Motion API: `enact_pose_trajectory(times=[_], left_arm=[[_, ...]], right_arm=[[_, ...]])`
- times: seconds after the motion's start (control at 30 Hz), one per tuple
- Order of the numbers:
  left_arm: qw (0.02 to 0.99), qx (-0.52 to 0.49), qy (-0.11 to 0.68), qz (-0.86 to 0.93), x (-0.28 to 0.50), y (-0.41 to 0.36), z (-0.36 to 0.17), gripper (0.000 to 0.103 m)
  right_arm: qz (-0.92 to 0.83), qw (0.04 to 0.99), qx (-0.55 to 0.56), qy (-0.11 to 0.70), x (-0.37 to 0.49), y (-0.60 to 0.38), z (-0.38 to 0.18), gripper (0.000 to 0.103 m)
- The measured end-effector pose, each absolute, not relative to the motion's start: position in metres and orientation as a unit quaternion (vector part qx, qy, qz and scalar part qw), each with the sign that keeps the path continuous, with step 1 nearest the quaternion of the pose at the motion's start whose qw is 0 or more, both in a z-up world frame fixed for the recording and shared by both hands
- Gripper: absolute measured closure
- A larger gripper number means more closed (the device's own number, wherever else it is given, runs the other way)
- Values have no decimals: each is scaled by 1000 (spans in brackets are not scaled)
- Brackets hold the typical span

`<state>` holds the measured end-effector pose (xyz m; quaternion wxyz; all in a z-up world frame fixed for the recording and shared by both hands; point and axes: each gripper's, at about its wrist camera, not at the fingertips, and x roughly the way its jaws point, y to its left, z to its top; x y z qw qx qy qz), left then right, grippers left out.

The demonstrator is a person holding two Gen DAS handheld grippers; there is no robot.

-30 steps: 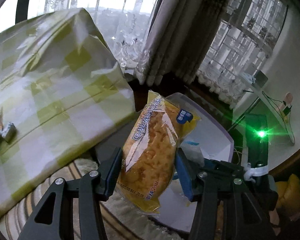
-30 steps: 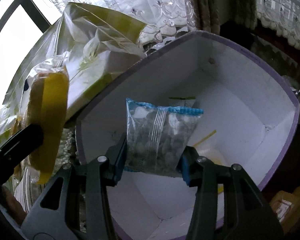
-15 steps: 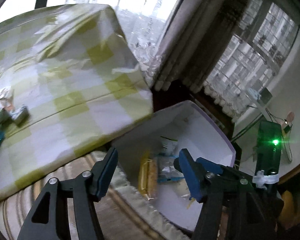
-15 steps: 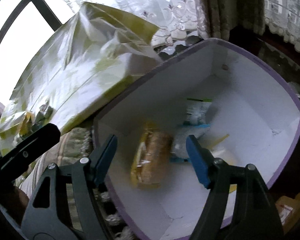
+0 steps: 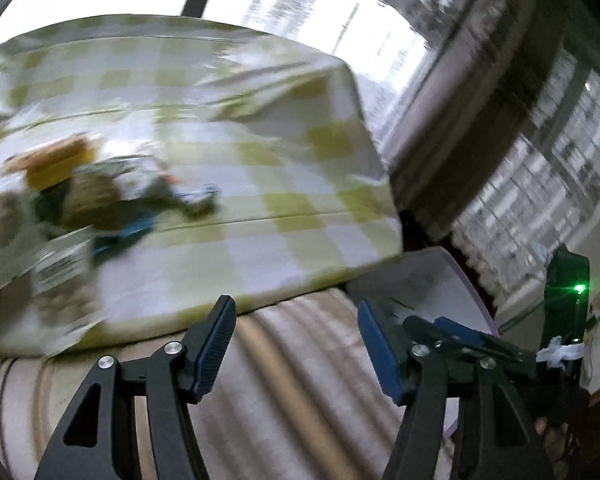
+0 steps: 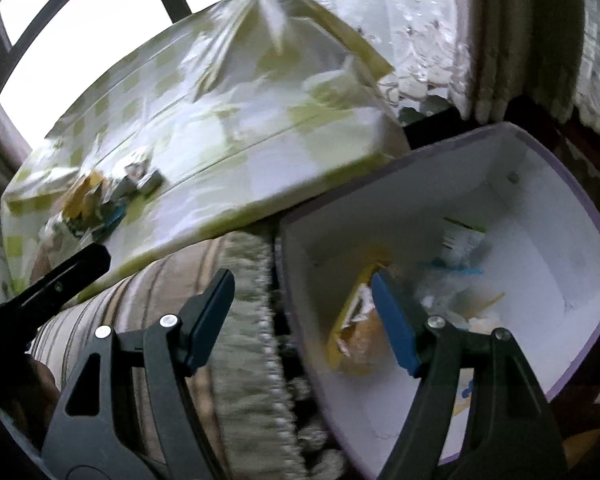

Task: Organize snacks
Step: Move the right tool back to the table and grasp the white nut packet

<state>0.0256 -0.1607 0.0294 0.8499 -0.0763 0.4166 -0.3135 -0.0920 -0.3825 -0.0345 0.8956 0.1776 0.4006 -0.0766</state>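
Right wrist view: checked tablecloth [image 6: 236, 128] beside white box [image 6: 572, 200]; snacks [image 6: 356, 320] lay inside, behind spread, empty right gripper [image 6: 304, 312]. Left gripper [image 5: 296, 340] spread, empty.

The white box [image 6: 548, 216] with a lilac rim sits on the floor beside the striped rug, tilted open toward the camera. Inside lie a yellow-wrapped bread pack [image 6: 356, 332], a clear packet with blue edges [image 6: 452, 280] and a small white-and-green sachet [image 6: 462, 236], close together on the bottom. More snacks [image 5: 100, 196] lie in a blurred heap on the checked cloth.
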Motion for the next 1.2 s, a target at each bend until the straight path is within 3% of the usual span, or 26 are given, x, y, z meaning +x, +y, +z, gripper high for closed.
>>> enact_pose_trajectory(times=[0.53,1.2], left_arm=[[887,-204,370,-184,40,-13,29,39],[877,-227,389,-168,111,0,17,41]], right_arm=[[22,903,98,417,-55,-279,-25,29],[109,895,7,432,-3,-170,-33,29]])
